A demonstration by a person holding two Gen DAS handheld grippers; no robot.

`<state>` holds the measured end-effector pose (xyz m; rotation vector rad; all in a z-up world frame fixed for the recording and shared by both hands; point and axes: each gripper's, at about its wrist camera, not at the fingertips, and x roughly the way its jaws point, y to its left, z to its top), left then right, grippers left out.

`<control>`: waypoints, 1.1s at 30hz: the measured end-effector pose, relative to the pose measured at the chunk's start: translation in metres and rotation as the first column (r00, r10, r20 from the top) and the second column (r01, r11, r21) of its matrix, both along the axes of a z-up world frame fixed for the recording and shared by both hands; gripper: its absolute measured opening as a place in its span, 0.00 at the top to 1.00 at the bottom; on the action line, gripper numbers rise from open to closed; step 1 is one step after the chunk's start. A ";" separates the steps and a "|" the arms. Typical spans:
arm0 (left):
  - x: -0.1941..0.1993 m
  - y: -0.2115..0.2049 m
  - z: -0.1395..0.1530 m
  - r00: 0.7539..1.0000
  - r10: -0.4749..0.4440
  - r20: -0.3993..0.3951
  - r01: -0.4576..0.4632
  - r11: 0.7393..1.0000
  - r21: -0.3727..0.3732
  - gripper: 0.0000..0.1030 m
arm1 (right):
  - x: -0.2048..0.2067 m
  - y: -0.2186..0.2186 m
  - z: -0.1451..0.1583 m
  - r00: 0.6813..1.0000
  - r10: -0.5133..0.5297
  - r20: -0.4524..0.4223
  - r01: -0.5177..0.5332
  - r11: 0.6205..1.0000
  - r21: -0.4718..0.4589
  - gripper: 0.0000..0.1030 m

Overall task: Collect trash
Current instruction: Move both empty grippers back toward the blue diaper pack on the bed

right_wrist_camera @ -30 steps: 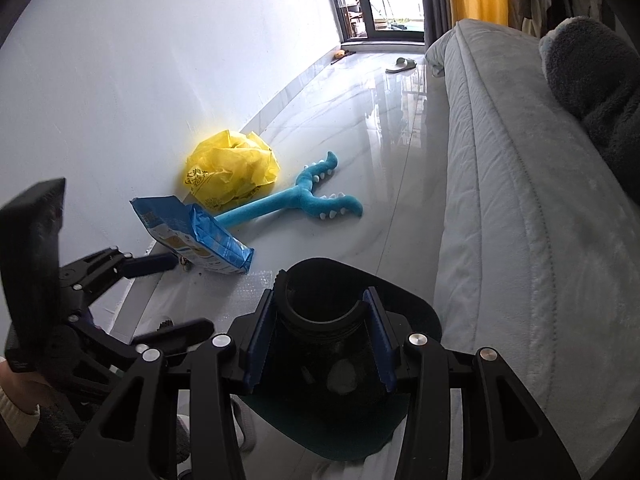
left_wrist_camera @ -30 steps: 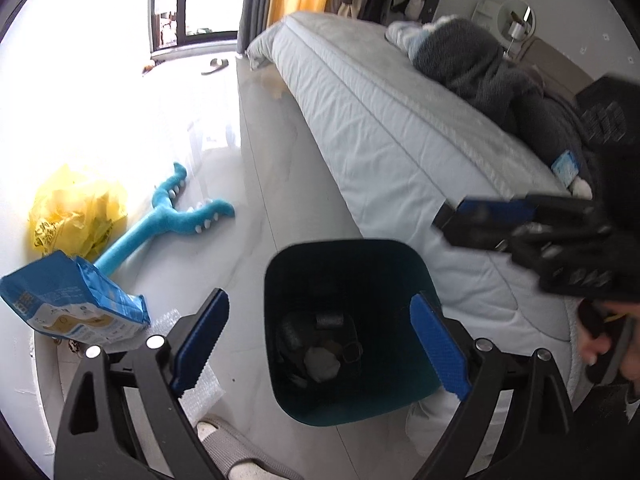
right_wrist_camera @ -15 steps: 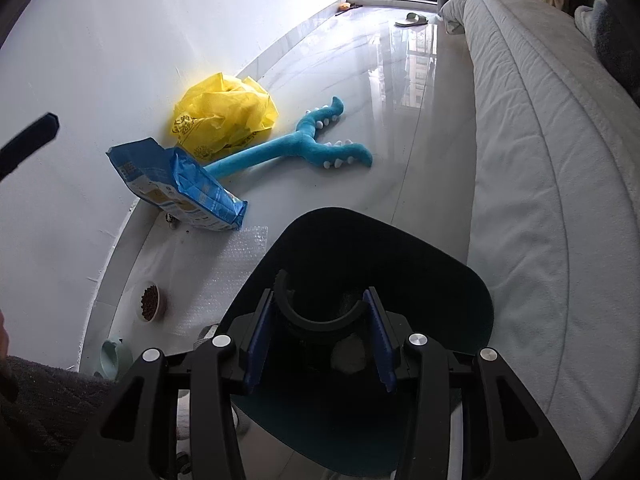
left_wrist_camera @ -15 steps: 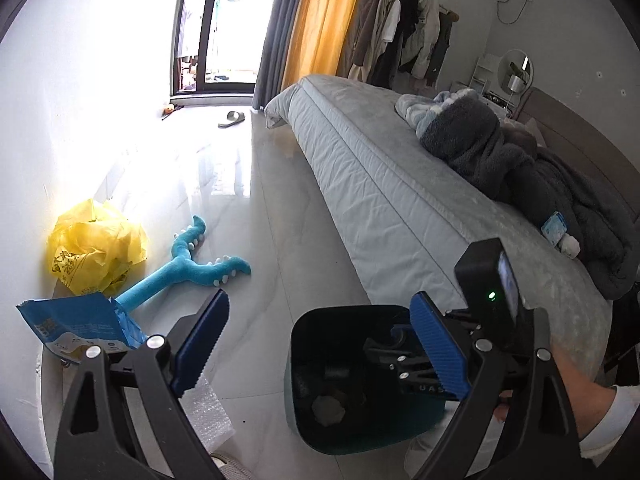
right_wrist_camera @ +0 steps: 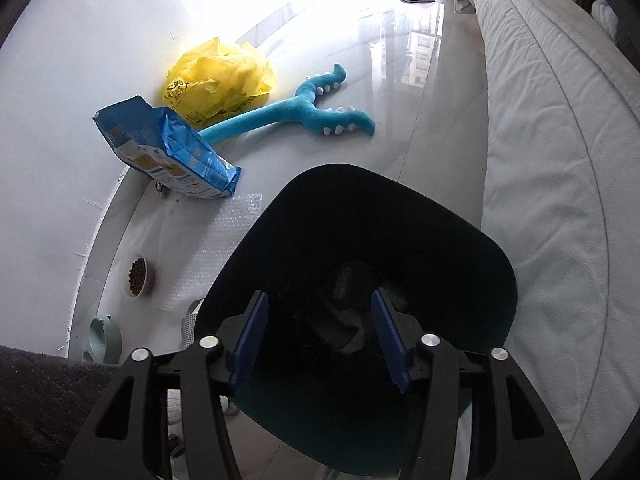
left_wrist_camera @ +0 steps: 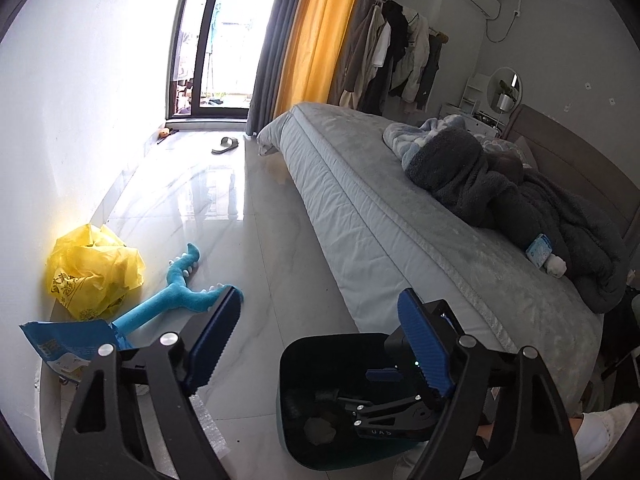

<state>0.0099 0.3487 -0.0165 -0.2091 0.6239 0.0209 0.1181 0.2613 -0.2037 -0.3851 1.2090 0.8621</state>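
Right hand-held gripper (right_wrist_camera: 320, 338) over the bin (right_wrist_camera: 460, 240), jaws just opened, nothing between them. Left hand-held gripper (left_wrist_camera: 320, 340) spread, empty, just narrowed. Yellow bag (left_wrist_camera: 94, 272) by the wall, ahead-left of it; left hand nearer.

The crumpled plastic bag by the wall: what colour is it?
Yellow, with dark print; the plastic bag shows best in the right wrist view.
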 end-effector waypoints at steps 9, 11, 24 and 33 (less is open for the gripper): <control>0.005 -0.018 0.016 0.999 -0.014 0.047 0.014 1.000 -0.003 0.21 | 0.002 -0.024 0.040 0.999 -0.019 0.048 0.016 0.997 0.070 0.34; 0.008 -0.027 0.021 0.998 -0.023 0.060 0.023 1.000 -0.002 0.21 | 0.001 -0.031 0.049 0.998 -0.019 0.058 0.014 0.996 0.085 0.33; 0.039 -0.082 0.022 0.997 -0.070 0.037 0.069 0.997 0.019 0.21 | 0.009 -0.112 0.113 0.984 -0.084 0.154 0.050 0.975 0.217 0.28; 0.067 -0.115 0.020 0.994 -0.107 0.011 0.107 0.994 0.012 0.15 | 0.031 -0.169 0.128 0.967 -0.182 0.180 0.132 0.957 0.260 0.27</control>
